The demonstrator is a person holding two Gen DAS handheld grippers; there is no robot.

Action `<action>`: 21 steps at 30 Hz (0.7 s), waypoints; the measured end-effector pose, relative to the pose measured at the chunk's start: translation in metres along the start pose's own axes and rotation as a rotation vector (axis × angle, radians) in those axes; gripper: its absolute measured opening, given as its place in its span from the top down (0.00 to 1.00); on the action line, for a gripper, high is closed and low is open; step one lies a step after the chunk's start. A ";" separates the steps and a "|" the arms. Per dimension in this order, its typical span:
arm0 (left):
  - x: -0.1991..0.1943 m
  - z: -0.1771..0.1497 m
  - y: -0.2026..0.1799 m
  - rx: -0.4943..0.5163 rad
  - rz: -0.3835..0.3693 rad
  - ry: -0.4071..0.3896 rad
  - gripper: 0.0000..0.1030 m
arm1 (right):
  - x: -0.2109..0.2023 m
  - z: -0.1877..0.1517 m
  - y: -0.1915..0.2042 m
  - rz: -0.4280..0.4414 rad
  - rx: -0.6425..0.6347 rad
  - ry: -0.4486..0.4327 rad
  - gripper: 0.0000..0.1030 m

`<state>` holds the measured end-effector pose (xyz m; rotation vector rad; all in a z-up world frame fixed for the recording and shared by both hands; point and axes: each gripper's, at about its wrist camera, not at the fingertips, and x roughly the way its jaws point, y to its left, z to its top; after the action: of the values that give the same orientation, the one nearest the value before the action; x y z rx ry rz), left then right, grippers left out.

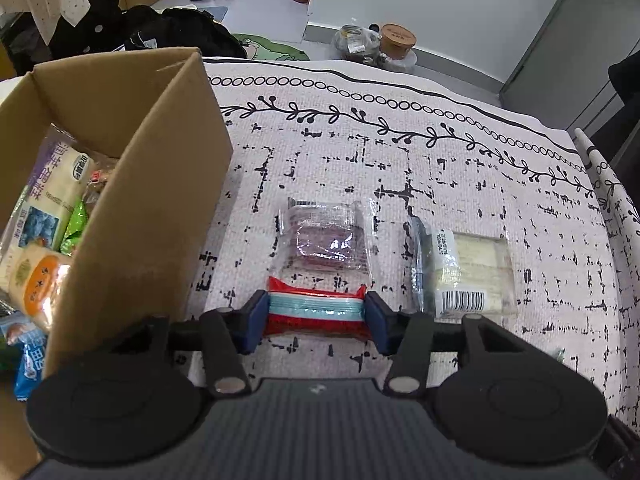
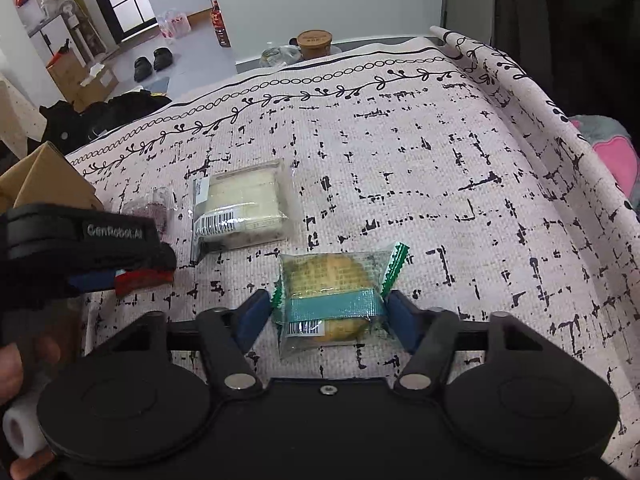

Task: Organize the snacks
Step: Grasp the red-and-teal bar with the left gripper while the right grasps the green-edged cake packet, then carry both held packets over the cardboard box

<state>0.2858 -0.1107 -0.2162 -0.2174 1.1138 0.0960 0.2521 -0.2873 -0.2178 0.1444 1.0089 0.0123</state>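
A white cloth printed with black broken lines, a vine border and a chain of circles covers the tabletop. At its left edge stands an open cardboard box, its brown wall upright just beside the left tongs. Inside the box lie several packets: a large pale one with purple writing too small to read, a green foil one, one with an orange patch, and a blue one near the bottom corner.

On the cloth, a clear-wrapped pale cream slab lies with a white barcode label along its near edge; the print beside the barcode is not legible. Left of it lies a clear packet holding a dark reddish-brown square.

The left tongs pinch a red wrapper with a pale blue-and-white band across its middle, both blue pads pressed against its crimped ends; the packet sits low over the cloth, just in front of the reddish-brown one and near the box wall. In the right wrist view that tool's black body bears the writing "GenRobot.AI".

The right tongs close on a clear packet holding a round yellow cake, with a teal band across it, a green zigzag edge and a small barcode near the bottom. It lies on the cloth in front of the cream slab, apart from it.

A hand shows at the left edge of the right wrist view.
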 end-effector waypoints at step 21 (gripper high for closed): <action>-0.053 -0.020 0.016 0.022 -0.061 -0.050 0.53 | -0.037 -0.011 -0.014 0.059 0.122 -0.037 0.79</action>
<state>0.2418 -0.0982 -0.1787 -0.2279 1.0572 0.0347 0.2219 -0.3027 -0.1944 0.2847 0.9682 0.0015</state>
